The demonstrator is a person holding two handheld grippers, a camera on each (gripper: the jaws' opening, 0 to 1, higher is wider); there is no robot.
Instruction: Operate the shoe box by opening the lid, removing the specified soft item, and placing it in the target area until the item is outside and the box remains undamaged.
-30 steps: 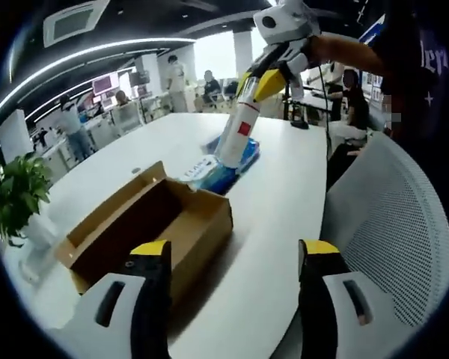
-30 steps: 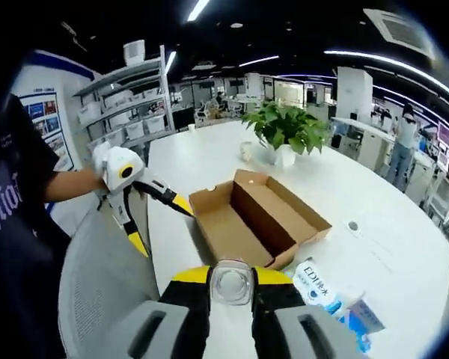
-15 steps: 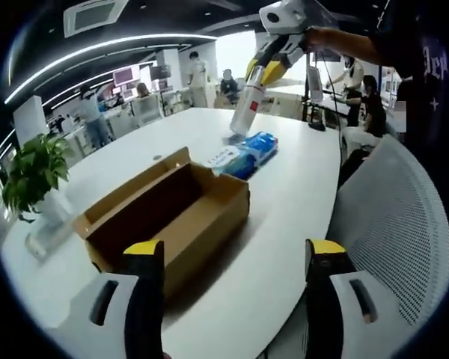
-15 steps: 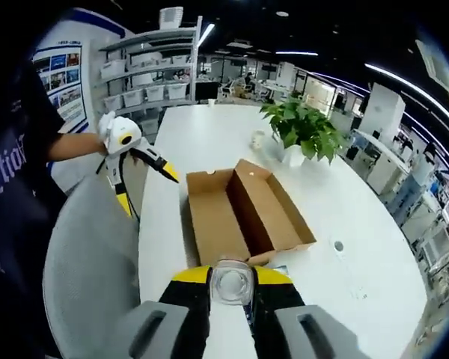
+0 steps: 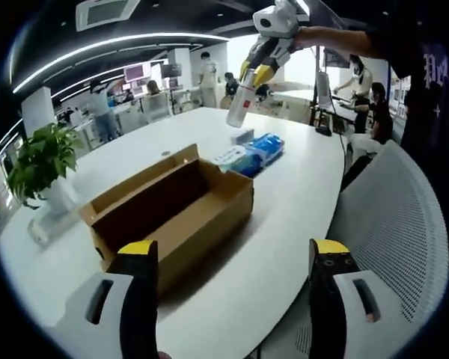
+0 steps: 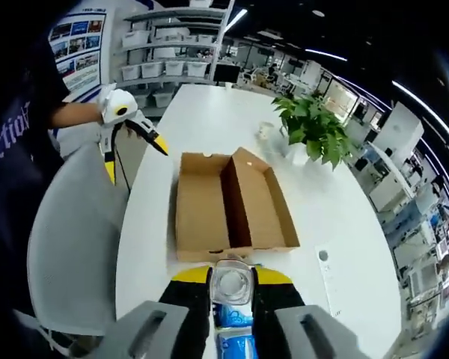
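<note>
The brown shoe box (image 5: 172, 206) lies open and empty on the white table (image 5: 284, 217); seen from above, the shoe box (image 6: 232, 206) has its lid folded out flat to the left. My right gripper (image 5: 253, 75) hangs high above the table's far end, shut on a white bottle (image 5: 239, 108) with a red label. The bottle's round clear end (image 6: 231, 283) sits between that gripper's own jaws. Blue soft packs (image 5: 254, 153) lie on the table beyond the box, and the blue packs (image 6: 236, 329) sit right under the right gripper. My left gripper (image 5: 228, 299) stands open, holding nothing, near the box's front corner.
A grey mesh chair (image 5: 393, 224) stands at the table's edge, close to the left gripper (image 6: 133, 158). A potted plant (image 6: 314, 131) and a small cup (image 6: 266, 133) are beyond the box. A small white device (image 6: 323, 258) lies on the table. People and shelves fill the background.
The right gripper has risen with the bottle, from beside the blue packs on the table to well above them. The left gripper remains open; its view has shifted slightly.
</note>
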